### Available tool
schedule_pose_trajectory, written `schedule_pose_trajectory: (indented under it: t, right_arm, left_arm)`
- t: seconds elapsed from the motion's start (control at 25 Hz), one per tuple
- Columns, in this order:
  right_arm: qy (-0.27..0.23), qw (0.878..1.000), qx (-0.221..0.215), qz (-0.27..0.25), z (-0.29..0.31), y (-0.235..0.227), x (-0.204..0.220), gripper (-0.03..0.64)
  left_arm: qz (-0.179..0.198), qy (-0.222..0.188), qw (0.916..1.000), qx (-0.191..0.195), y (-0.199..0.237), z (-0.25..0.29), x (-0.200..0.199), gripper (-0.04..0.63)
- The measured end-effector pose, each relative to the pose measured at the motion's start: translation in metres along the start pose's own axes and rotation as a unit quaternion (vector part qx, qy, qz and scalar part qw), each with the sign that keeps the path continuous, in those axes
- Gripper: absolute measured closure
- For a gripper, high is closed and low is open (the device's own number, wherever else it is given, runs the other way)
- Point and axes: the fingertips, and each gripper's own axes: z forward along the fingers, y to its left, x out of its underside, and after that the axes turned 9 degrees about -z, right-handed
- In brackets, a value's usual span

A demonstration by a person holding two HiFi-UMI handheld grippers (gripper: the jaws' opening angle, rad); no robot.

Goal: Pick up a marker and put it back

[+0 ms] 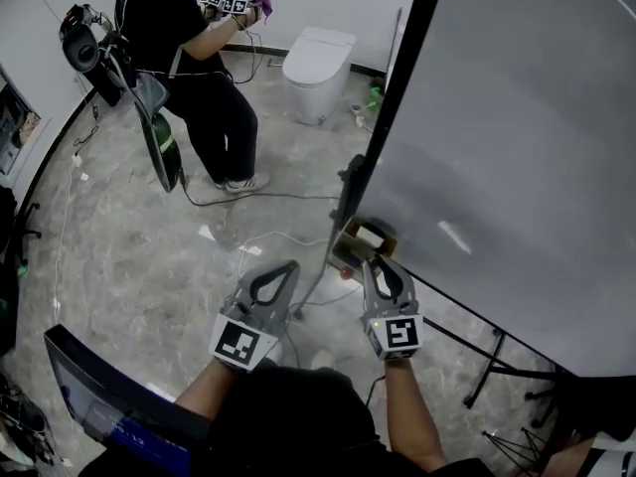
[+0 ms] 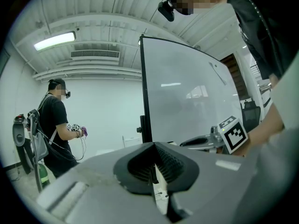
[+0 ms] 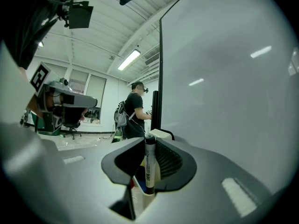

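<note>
A grey-barrelled marker [image 3: 149,164] with a black cap stands upright between the jaws of my right gripper [image 3: 150,143], which is shut on it. Its lower end reaches into a white holder [image 3: 142,197] with other pens in it. In the head view the right gripper [image 1: 372,263] points at that holder [image 1: 370,237], fixed to the left edge of the whiteboard [image 1: 517,147]; the marker itself is hidden there. My left gripper [image 1: 289,265] hangs level to the left of the holder. Its jaws meet at the tips with nothing between them [image 2: 153,146].
Another person [image 1: 189,58] with grippers stands at the far left of the room. A white toilet-shaped object [image 1: 318,68] sits beyond. Cables [image 1: 248,199] trail over the marble floor. The whiteboard's black stand legs [image 1: 497,356] spread at the right. A dark screen [image 1: 99,396] lies at lower left.
</note>
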Motion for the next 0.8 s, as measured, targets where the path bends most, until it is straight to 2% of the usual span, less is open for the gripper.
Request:
schedule_pose_trajectory:
  t: [0.8]
  right_arm:
    - [0.025, 0.999, 0.017, 0.014, -0.029, 0.002, 0.016, 0.537]
  left_arm:
    - [-0.006, -0.002, 0.9996, 0.027, -0.015, 0.006, 0.002, 0.591]
